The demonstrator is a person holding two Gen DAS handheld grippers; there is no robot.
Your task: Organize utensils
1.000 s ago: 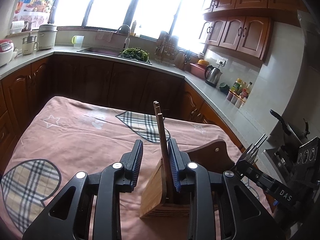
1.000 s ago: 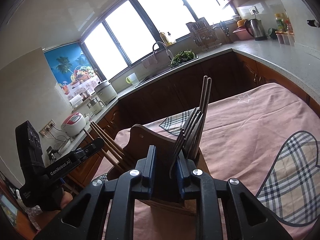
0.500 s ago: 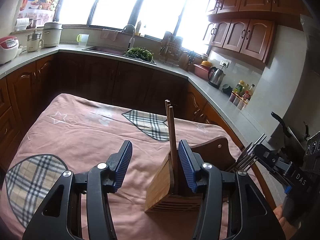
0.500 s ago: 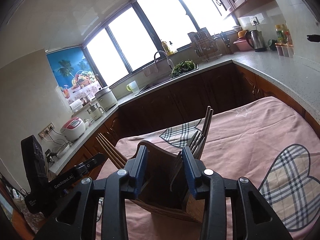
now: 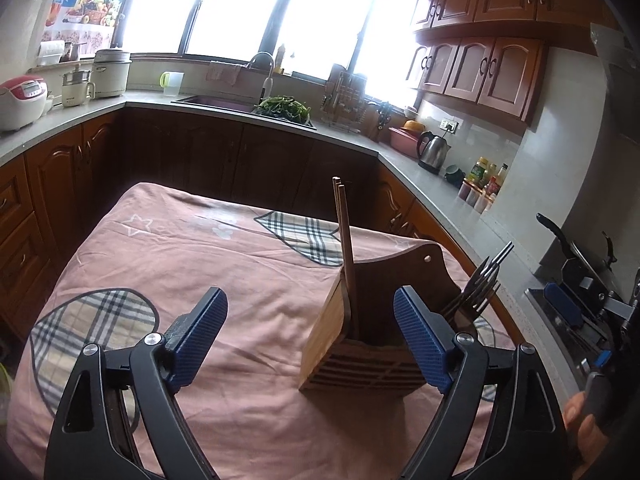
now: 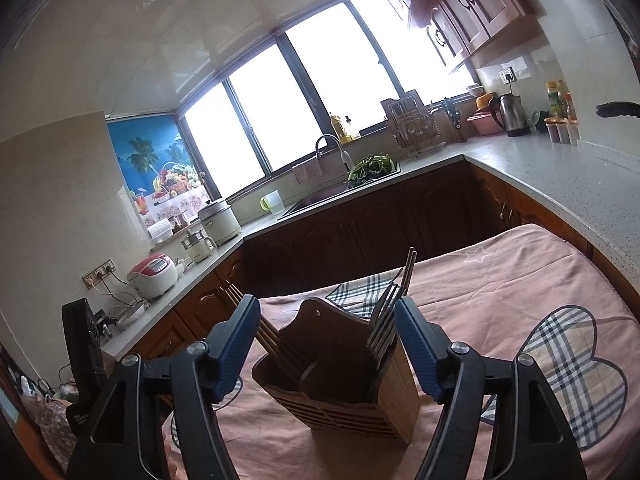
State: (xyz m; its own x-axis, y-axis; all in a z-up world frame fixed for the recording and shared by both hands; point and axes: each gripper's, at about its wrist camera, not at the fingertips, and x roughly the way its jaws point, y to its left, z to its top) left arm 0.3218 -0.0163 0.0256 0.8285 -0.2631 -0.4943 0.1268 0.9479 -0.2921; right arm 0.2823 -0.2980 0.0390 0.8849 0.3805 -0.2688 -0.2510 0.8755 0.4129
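Nearest, we see the left gripper (image 5: 310, 344) spread wide and empty, its right pad just beside the wooden utensil holder (image 5: 368, 344). The right gripper (image 6: 328, 344) likewise stands wide with nothing between its pads and flanks the same holder. The holder rests upright on the pink tablecloth (image 5: 208, 264), near the table's edge on the counter side. In its compartments stand the chopsticks (image 5: 344, 248), leaning slightly, and the forks (image 5: 478, 288), tines up. We judge the main risk to be a pad clipping the light holder or a protruding handle during withdrawal, tipping it and spilling the sorted utensils. Beyond lies the kitchen counter (image 5: 432, 184).
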